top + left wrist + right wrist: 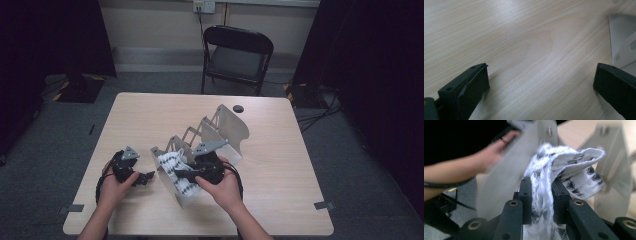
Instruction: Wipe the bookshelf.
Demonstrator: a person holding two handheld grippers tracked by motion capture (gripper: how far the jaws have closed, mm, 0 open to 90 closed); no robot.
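1. So, the right gripper [541,195] has its jaws pinched narrow on a white cloth with black triangles [574,167]. In the right gripper view the fabric is squeezed between the two black jaws and flops out past them toward 1 o'clock.

2. The cloth [172,165] sits in the nearest slot of a grey metal rack [227,127] on the wooden table [150,115]. From the high view the rack's long axis runs from about 7 o'clock up to 1 o'clock, with the cloth at the 7 o'clock end.

3. The key relation: the right gripper [182,174] comes at the cloth from 3 o'clock, crossways to the divider plates. My guess is that getting the cloth in or out means moving along the slot, not across it, or it'll snag on a plate.

4. The left gripper [145,177] is just beside the rack's near end, at 9 o'clock from it. Its jaws are spread wide with nothing between them. The left gripper view has bare table between them and a corner of the rack [621,37] at 2 o'clock.

5. The right hand is the one on the cloth, so it's clearly the nearer.

6. Count: one cloth, one rack, two grippers, one black folding chair [237,55] at 12 o'clock beyond the table. I can't count the rack's plates exactly, since they overlap.
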